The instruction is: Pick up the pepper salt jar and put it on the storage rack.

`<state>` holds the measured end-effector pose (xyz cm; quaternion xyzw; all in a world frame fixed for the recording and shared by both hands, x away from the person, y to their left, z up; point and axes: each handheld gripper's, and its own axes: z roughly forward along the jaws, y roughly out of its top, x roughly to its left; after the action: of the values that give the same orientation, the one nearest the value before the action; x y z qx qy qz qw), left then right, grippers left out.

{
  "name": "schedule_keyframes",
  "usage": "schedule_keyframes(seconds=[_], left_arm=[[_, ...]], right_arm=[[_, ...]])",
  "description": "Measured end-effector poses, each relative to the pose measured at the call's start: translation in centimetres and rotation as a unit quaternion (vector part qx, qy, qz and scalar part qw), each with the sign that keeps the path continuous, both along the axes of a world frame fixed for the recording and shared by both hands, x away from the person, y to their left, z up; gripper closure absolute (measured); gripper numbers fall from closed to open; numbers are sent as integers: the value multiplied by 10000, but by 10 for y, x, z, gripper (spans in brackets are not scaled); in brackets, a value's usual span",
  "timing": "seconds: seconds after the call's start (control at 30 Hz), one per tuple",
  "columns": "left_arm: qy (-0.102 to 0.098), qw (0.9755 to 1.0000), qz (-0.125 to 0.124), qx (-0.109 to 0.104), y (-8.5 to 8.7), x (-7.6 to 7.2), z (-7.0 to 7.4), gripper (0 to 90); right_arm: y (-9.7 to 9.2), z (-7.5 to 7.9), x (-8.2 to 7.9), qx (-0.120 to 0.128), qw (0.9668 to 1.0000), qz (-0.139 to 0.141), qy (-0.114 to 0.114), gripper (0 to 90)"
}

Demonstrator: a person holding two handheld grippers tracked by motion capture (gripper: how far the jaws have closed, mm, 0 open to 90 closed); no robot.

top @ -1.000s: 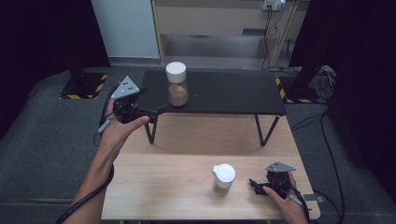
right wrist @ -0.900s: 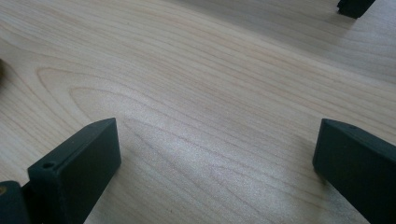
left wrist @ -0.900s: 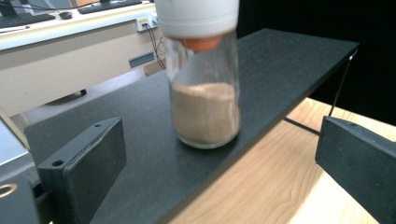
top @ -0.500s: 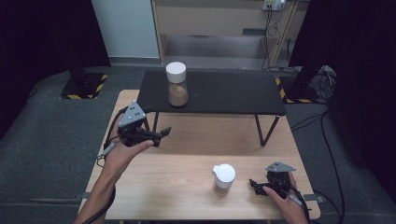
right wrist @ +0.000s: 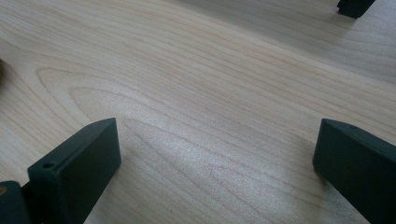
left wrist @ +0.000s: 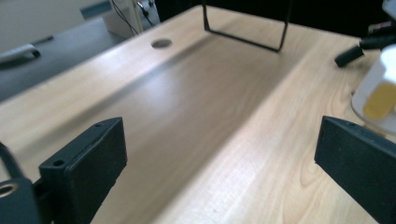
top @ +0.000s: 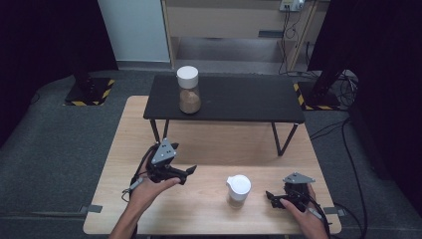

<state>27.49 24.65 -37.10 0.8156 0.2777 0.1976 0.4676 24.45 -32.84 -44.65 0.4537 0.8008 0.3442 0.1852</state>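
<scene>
white-lidded jar between claws; left claw released, right claw seemingly released, both empty.

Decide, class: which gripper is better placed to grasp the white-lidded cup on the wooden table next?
Right, probably. The right gripper lies open beside the cup, jaws pointing at it; the left gripper, also open, is farther off.

Bare wooden table lies open between the near edge and the far black bench; only a white-lidded jar stands near, right of centre.
</scene>
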Motion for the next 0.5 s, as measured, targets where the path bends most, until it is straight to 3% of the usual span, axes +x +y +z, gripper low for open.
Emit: schedule_keyframes(seconds=[0.27,0.5], left_arm=[[248,9994,-36,242,-13,-2,-28,16],[354,9985,61,413,-12,-9,-36,16]], right_arm=[[0,0,0,0,10000,0,-1,17],[0,0,0,-4,10000,2,-6,17]])
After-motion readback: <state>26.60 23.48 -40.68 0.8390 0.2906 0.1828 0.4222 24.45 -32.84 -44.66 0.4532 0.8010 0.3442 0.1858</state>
